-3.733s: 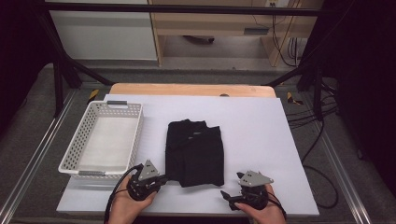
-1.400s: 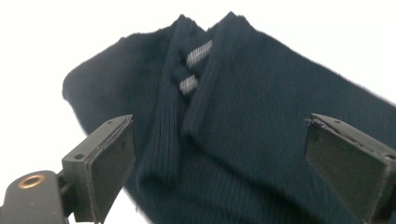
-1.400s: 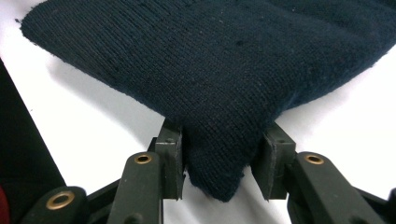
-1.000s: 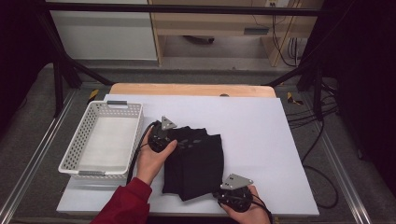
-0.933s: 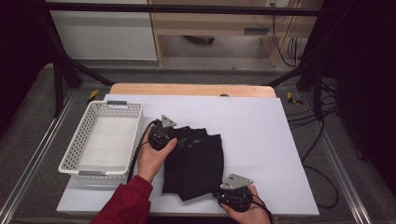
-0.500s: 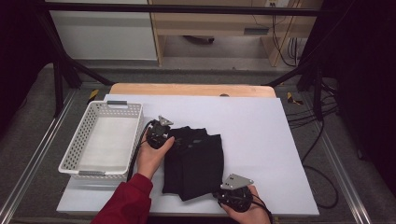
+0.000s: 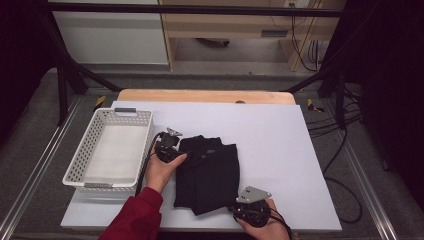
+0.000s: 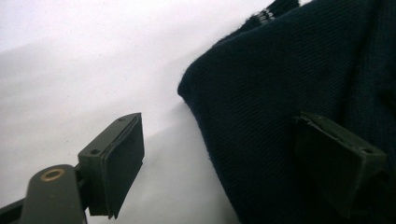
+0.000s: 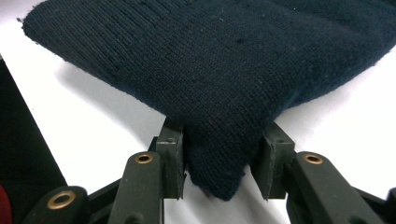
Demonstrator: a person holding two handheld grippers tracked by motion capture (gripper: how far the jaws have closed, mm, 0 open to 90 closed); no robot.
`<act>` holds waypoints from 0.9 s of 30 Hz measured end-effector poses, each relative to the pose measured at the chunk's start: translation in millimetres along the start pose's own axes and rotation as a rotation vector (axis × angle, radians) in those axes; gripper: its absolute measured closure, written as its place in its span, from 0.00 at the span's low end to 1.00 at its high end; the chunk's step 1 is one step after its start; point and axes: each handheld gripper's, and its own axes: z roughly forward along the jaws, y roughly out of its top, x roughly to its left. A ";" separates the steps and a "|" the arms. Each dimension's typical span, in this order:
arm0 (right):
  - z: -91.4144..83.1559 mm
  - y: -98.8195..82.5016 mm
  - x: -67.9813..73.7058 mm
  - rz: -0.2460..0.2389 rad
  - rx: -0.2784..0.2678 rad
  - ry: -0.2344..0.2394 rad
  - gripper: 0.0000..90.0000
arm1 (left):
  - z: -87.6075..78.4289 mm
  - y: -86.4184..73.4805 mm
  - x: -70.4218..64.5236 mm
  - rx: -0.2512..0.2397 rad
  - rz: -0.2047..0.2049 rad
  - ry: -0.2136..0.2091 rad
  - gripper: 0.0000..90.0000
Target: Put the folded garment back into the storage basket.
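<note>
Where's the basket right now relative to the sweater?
In the high view the white basket sits on the left side of the white table, just left of the folded dark sweater, with the left gripper between them.

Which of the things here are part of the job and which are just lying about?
In the job:
sweater
right gripper, clamped on its corner
left gripper, open astride its edge

Lying about:
basket
cables

White-topped table (image 7: 280,135), wooden board (image 7: 205,96) behind, grey floor (image 7: 35,150), black frame legs (image 7: 62,90), dark surroundings.
</note>
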 end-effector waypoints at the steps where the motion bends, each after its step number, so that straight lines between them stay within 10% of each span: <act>1: 0.0 0.0 0.0 0.000 0.000 0.000 0.67 | 0.3 0.0 0.3 -0.001 0.000 0.001 0.19; 17: 0.2 -0.2 -0.5 0.007 -0.001 0.004 0.66 | 15.5 1.2 -3.0 -0.041 -0.001 -0.102 0.28; 27: 0.5 1.2 -1.8 0.005 0.002 0.008 0.67 | 16.4 3.3 -12.4 -0.057 0.006 -0.185 0.68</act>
